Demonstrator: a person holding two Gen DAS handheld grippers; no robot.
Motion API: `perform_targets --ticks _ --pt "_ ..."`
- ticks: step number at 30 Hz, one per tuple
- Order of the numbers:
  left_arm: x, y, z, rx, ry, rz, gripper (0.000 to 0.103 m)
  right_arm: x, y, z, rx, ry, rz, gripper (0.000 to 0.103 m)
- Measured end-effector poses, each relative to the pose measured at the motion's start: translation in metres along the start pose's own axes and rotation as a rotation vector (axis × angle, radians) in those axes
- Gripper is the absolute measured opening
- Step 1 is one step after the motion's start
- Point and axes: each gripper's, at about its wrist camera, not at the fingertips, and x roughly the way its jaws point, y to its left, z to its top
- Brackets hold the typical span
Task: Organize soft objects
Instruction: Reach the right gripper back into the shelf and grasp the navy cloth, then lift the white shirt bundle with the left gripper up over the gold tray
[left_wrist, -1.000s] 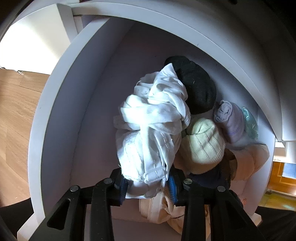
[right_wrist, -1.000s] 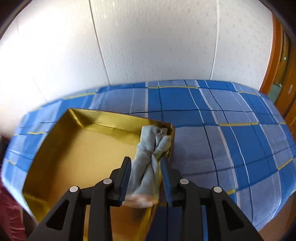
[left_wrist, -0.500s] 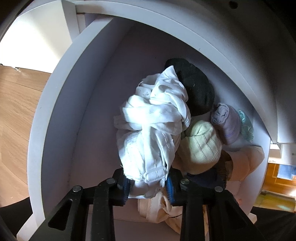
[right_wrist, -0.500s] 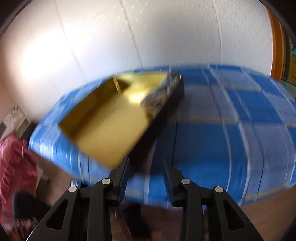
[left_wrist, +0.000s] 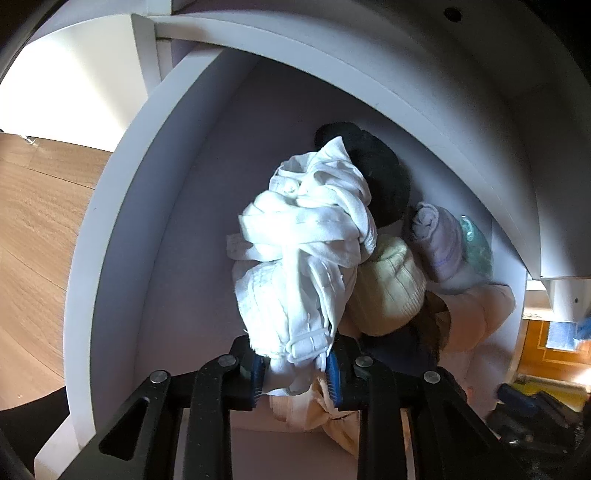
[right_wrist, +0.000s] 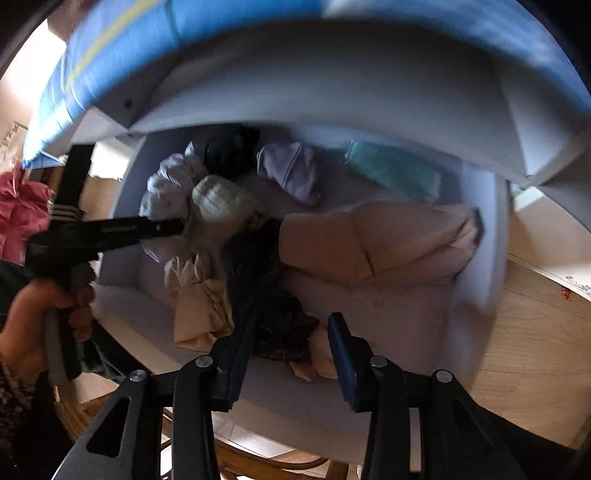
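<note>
1. Left gripper (left_wrist: 295, 369): jaws clamped on white bundle (left_wrist: 303, 251), held over the white drawer (left_wrist: 110, 221).
2. Right gripper (right_wrist: 291, 350): jaws opening, gripping nothing, above dark cloth (right_wrist: 266, 295) in the drawer.

Left gripper (left_wrist: 295, 373) clamped, right gripper (right_wrist: 291, 354) opening

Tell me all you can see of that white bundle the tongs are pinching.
The white bundle is crumpled, thin-looking cloth wound with its own straps into a knot, brightly sunlit. Its lower end is pinched between the left tongs. It hangs over the white drawer, against a black roll and a cream knit roll.
</note>
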Motion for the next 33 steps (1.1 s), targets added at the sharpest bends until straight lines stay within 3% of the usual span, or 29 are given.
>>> perform_targets --ticks 4,11,20,27,33 --pt "-0.010 -0.002 -0.002 0.019 -0.019 -0.009 0.027 0.025 0.011 0.004 -0.032 0.038 0.024 0.049" --pt "-0.024 0.004 -0.006 0.037 -0.035 0.003 0.027 0.058 0.020 0.015 -0.044 0.086 0.028 0.049" --pt "-0.043 -0.005 -0.014 0.085 -0.062 -0.006 0.027 0.097 0.018 0.016 -0.062 0.147 -0.049 0.049" --pt "-0.061 -0.011 -0.025 0.121 -0.088 0.000 0.027 0.094 0.005 0.017 0.024 0.154 -0.002 0.033" --pt "-0.077 -0.023 -0.028 0.134 -0.111 -0.041 0.027 0.079 -0.008 0.019 0.108 0.150 0.062 0.030"
